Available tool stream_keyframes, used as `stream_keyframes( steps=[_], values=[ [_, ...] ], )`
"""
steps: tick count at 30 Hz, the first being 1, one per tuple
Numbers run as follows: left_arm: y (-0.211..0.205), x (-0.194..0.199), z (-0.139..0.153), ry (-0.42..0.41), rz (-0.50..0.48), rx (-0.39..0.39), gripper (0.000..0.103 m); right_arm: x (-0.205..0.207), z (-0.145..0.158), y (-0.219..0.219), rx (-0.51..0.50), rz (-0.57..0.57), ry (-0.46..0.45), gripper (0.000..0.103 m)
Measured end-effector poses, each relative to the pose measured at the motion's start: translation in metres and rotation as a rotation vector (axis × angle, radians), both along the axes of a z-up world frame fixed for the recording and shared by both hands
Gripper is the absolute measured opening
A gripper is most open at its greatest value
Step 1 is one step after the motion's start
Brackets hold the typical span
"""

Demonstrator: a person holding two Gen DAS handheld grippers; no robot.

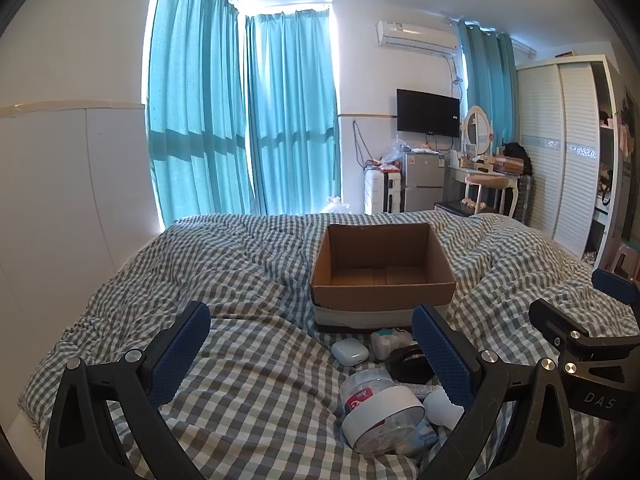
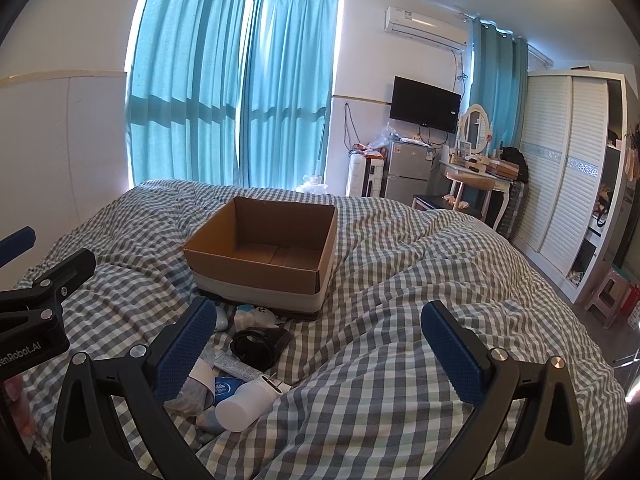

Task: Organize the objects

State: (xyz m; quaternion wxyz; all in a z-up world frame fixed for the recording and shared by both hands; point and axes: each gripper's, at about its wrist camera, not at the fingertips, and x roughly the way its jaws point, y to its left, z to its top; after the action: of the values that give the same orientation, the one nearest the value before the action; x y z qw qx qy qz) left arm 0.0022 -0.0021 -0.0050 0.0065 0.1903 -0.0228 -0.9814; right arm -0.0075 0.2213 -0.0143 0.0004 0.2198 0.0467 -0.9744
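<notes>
While both grippers (image 1: pixel 312 344) (image 2: pixel 316 344) gape empty, only the left view shows the clear jar (image 1: pixel 380 412).

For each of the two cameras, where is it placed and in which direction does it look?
Left wrist: on the left gripper, looking across the bed at the cardboard box; the right gripper shows at its right edge.
Right wrist: on the right gripper, facing likewise; the left gripper shows at its left edge.
Shared: box, clutter, room beyond.
</notes>
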Motion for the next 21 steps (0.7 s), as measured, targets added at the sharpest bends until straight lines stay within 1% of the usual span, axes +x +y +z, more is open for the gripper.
stream_keyframes(
  steps=[21],
  values=[
    [0.0028,-0.0013,-0.0027,-0.016,-0.005,-0.005,0.103,-0.001,0.0,-0.0014,0.002,0.013,-0.005,0.103]
  ],
)
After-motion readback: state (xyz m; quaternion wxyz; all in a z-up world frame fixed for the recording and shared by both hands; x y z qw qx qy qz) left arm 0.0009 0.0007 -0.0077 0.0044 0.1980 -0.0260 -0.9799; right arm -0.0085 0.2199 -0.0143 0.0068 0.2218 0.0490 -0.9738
